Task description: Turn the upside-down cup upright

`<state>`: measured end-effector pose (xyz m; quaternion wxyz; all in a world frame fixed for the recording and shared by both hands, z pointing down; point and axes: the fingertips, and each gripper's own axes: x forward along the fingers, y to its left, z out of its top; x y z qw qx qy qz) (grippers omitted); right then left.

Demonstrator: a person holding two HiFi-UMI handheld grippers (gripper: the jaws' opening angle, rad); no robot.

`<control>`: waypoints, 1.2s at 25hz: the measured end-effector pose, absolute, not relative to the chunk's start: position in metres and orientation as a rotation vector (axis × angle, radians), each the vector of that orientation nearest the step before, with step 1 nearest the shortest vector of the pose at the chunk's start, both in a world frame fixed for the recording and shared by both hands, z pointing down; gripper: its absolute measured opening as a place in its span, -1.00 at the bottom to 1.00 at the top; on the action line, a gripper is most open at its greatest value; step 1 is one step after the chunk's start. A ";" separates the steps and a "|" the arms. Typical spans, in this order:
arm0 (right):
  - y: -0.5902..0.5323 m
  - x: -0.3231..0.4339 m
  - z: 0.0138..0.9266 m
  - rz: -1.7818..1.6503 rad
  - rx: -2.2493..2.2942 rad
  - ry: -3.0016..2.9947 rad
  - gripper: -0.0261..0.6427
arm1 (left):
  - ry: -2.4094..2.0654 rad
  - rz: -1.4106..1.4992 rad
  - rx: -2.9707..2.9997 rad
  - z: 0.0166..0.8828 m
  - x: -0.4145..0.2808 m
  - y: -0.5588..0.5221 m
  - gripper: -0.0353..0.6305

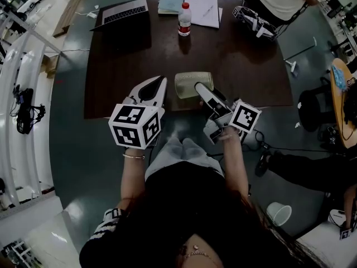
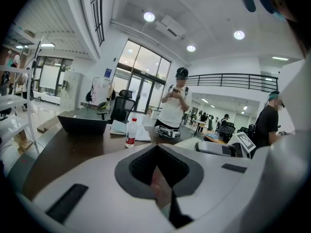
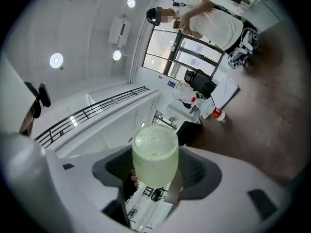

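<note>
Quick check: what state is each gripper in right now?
Left gripper: closed, holding nothing.
Right gripper: closed on the pale green cup.

Dimpled translucent cup [image 3: 154, 157], matt wood table [image 1: 240, 66]

I can read no word or number anywhere here. The bottle [image 1: 184, 19] on the table has a red label, but its print is too small for me to make out in any view. The left cube [image 1: 135, 126] and the right cube [image 1: 245, 116] carry only black-and-white square patterns, with no letters or digits. A small blue sign [image 2: 107, 73] hangs on the wall beside the glass doors in the left gripper view, and what stands on it is too small to read.
</note>
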<state>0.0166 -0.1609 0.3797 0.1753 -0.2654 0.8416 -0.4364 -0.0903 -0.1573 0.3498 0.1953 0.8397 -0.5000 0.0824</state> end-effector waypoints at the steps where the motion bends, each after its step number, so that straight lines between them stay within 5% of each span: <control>1: -0.161 0.017 0.380 -1.252 -0.738 2.363 -0.02 | -1.395 0.230 2.357 0.350 -0.090 -0.156 -0.92; 25: -0.158 0.016 0.386 -1.479 -0.454 2.068 -0.01 | -1.222 0.168 2.405 0.351 -0.084 -0.149 -0.92; 30: -0.159 0.017 0.384 -1.491 -0.388 2.034 -0.02 | -1.119 0.133 2.439 0.349 -0.081 -0.144 -0.78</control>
